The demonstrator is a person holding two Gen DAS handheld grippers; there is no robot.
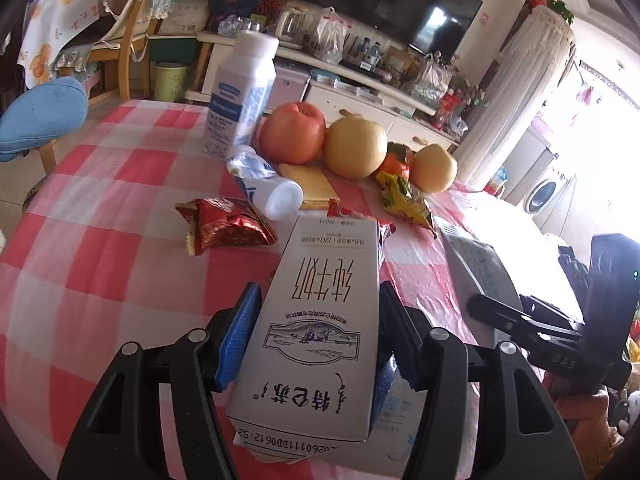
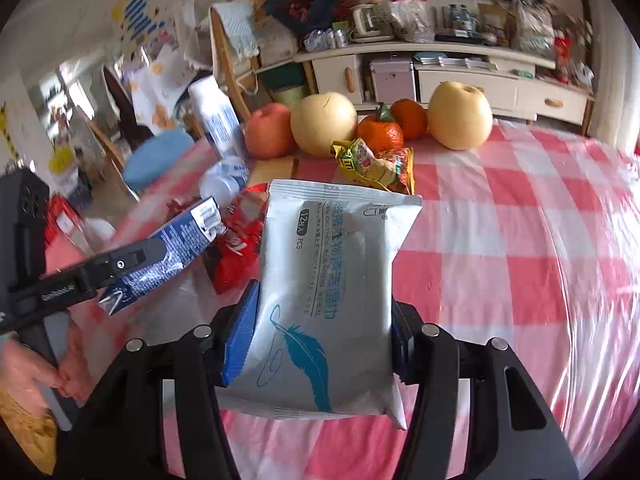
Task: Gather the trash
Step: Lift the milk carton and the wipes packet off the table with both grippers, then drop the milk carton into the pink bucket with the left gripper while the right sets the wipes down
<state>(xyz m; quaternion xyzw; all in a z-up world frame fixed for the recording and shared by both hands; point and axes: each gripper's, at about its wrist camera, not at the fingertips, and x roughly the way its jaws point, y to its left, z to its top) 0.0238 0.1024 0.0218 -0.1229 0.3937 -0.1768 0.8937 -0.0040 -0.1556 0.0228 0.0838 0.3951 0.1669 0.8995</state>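
The left gripper grasps a milk carton between its blue pads; the right gripper is clenched on a wipes pack, above the checked tablecloth.

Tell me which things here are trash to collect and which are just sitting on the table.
Trash:
milk carton in the left gripper
wipes pack in the right gripper
red wrapper
yellow wrapper
tipped bottle

Lying about:
apple
pears
oranges
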